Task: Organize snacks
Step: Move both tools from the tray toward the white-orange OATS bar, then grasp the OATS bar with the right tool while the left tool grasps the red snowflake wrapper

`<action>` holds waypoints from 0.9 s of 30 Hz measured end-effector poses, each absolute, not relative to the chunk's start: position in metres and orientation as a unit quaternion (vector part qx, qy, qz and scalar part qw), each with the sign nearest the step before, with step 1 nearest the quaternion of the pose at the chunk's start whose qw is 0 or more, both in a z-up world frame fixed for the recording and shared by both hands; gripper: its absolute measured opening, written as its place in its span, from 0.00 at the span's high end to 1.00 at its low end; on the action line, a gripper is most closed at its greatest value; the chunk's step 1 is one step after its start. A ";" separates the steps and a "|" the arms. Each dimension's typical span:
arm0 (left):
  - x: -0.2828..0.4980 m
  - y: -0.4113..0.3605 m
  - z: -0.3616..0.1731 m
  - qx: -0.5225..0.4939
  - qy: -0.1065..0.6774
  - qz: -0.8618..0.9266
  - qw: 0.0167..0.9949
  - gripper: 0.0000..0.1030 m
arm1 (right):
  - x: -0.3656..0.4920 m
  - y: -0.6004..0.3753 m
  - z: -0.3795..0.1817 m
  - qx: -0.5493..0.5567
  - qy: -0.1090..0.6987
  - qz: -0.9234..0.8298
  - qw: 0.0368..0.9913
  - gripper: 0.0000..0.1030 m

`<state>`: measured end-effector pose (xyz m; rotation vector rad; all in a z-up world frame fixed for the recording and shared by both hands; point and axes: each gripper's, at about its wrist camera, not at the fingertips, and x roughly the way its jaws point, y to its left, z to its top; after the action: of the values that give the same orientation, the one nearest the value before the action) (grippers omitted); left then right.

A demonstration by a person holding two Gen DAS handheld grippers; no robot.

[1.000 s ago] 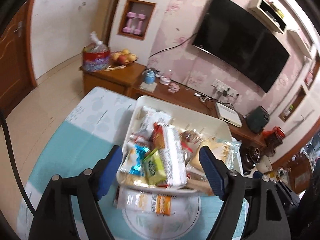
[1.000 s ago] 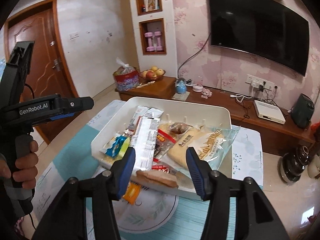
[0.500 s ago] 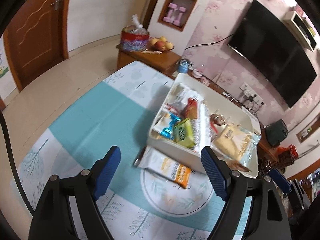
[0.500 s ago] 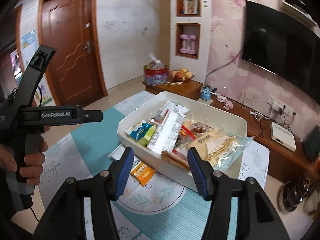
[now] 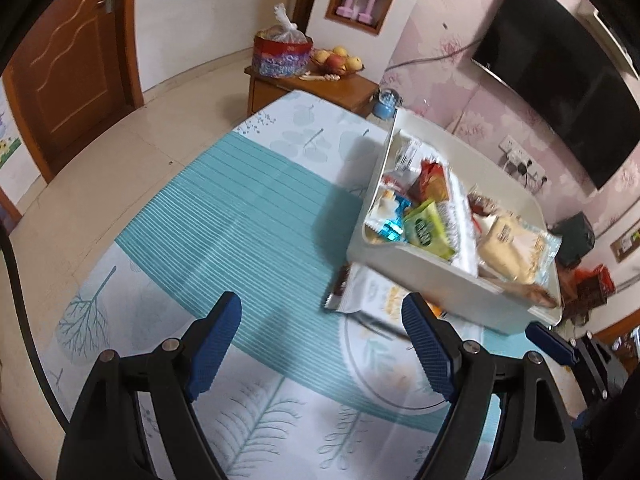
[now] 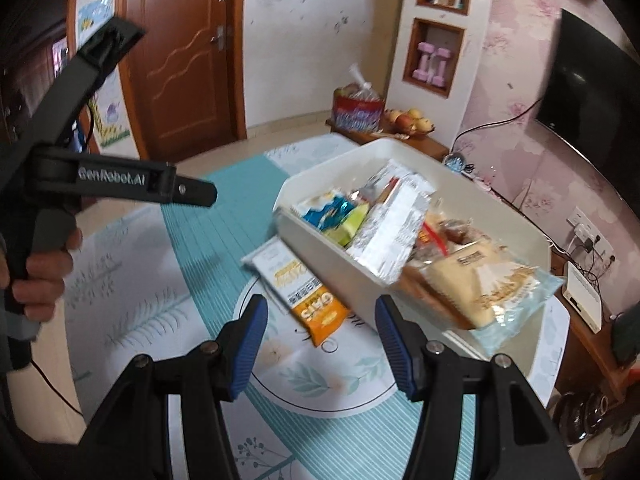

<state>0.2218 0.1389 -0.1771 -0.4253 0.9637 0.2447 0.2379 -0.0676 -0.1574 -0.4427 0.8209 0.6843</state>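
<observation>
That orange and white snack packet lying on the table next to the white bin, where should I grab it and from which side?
Probably the orange and white packet is best taken by its long edges near the orange end, coming from above on the side away from the white bin. It lies flat on the tablecloth, and its far side sits close against the bin wall. The right gripper, open, hangs nearest.

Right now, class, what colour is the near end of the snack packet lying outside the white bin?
Orange on the snack packet, clearest in the right wrist view.
</observation>
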 end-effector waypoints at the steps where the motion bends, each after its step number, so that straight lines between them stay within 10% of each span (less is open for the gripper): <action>1: 0.222 0.141 -0.181 -0.200 0.463 0.112 0.856 0.21 | 0.240 -0.063 -0.165 -0.217 0.395 0.320 0.833 0.45; 27: 0.241 0.179 -0.232 -0.164 0.510 0.032 0.844 0.21 | 0.274 0.001 -0.254 -0.295 0.428 0.284 0.806 0.45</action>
<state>0.2410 0.1788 -0.2319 -0.3459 1.0769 0.0670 0.2737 0.0013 -0.2545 -0.6314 0.9166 0.6071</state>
